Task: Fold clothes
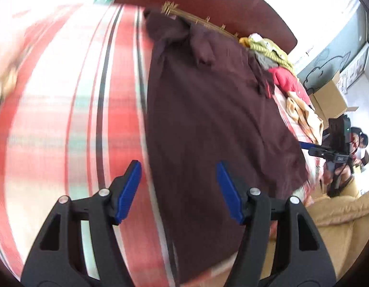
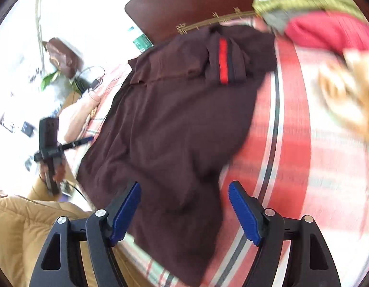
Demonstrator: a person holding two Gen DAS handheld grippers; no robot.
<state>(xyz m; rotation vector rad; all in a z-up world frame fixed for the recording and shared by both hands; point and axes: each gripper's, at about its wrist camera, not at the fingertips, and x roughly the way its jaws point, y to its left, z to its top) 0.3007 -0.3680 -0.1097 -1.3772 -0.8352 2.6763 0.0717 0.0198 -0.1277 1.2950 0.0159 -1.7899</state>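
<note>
A dark brown garment [image 1: 208, 119] lies spread flat on a red, white and green striped bedsheet [image 1: 64, 124]. In the right wrist view the same brown garment [image 2: 174, 119] shows a red and dark stripe near its folded top. My left gripper [image 1: 178, 167] hovers open above the garment's left edge near the hem, with nothing between its blue pads. My right gripper [image 2: 184, 189] is open too, above the garment's lower right edge. The other gripper [image 2: 49, 141] appears at the left of the right wrist view, held by a hand.
A pile of other clothes [image 1: 282, 71], yellow-green, red and tan, sits on the bed beyond the brown garment. A dark wooden headboard [image 1: 208, 2] stands at the far end. A cardboard box [image 1: 328, 95] and a tan padded jacket [image 2: 21, 234] lie off the bed's near side.
</note>
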